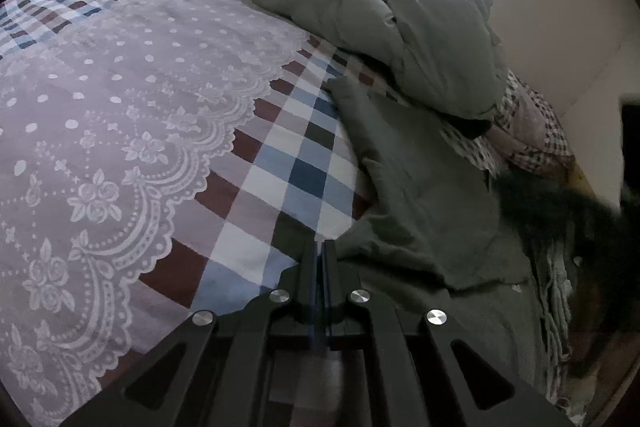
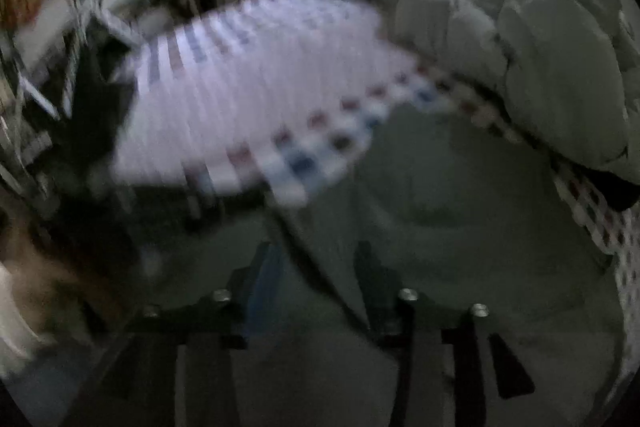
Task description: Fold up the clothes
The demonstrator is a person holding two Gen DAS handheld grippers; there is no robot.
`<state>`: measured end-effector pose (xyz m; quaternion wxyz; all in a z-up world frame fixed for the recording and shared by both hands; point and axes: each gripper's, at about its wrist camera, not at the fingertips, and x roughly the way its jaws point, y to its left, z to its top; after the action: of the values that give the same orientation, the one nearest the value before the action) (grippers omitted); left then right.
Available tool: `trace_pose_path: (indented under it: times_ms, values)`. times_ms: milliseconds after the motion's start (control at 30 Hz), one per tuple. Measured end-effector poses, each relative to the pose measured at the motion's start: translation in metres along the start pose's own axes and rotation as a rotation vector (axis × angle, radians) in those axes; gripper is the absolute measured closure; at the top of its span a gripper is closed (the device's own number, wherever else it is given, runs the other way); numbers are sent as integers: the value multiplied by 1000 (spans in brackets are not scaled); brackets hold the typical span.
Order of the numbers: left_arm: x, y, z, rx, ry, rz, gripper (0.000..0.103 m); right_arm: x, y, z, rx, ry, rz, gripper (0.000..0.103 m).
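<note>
On the left lies the lilac lace-printed bedspread with checked border (image 1: 132, 115). The left gripper (image 1: 319, 255) is clenched with nothing visibly pinched. The dark grey-green cloth garment (image 1: 416, 195) lies rumpled beside it; pinch an edge, draw it flat. The right gripper (image 2: 316, 259) hangs released above the garment; blur hides its edges.

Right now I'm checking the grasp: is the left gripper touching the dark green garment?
Cannot tell. In the left wrist view the left gripper has its jaws shut, with the dark green garment just beside its tips; no fabric plainly shows between them, and no clear gap either.
</note>
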<state>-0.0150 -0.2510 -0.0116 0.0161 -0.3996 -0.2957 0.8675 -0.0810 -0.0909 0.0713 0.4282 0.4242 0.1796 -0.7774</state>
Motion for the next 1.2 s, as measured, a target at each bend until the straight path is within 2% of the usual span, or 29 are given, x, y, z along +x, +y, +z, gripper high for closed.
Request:
trace_pose_path:
  times_ms: [100, 200, 367, 400, 533, 633, 733, 800, 867, 900, 933, 967, 1000, 1067, 1200]
  values:
    - [-2, 3, 0, -11, -10, 13, 102, 15, -18, 38, 58, -30, 7, 56]
    - [-4, 7, 2, -18, -13, -5, 102, 47, -34, 69, 72, -5, -37, 56]
    - [-6, 1, 5, 42, 5, -69, 100, 99, -59, 107, 74, 60, -112, 56]
    - [-7, -1, 5, 56, 5, -70, 97, 107, -63, 113, 73, 76, -121, 56]
    - [-5, -7, 6, 87, 17, -97, 71, 133, -73, 122, 28, 144, -159, 56]
    - [-2, -13, 7, 99, 24, -116, 60, 150, -79, 124, 4, 193, -173, 56]
    - [3, -18, 7, 116, 28, -109, 59, 161, -83, 126, -12, 224, -156, 57]
    - [5, -19, 7, 120, 29, -101, 59, 167, -84, 127, -37, 254, -149, 58]
    - [7, -19, 8, 120, 30, -93, 68, 173, -85, 127, -60, 287, -140, 64]
    - [9, -18, 8, 112, 37, -87, 96, 174, -86, 128, -65, 299, -129, 69]
    - [12, -16, 9, 101, 48, -82, 102, 174, -87, 128, -72, 304, -117, 81]
    - [12, -14, 9, 94, 42, -82, 102, 174, -87, 129, -79, 308, -104, 95]
    - [10, -13, 9, 87, 30, -84, 102, 174, -87, 130, -86, 311, -91, 100]
    - [5, -12, 10, 78, -1, -87, 102, 171, -86, 132, -103, 291, -91, 102]
    - [1, -9, 11, 58, -32, -80, 103, 152, -99, 145, -67, 175, -166, 103]
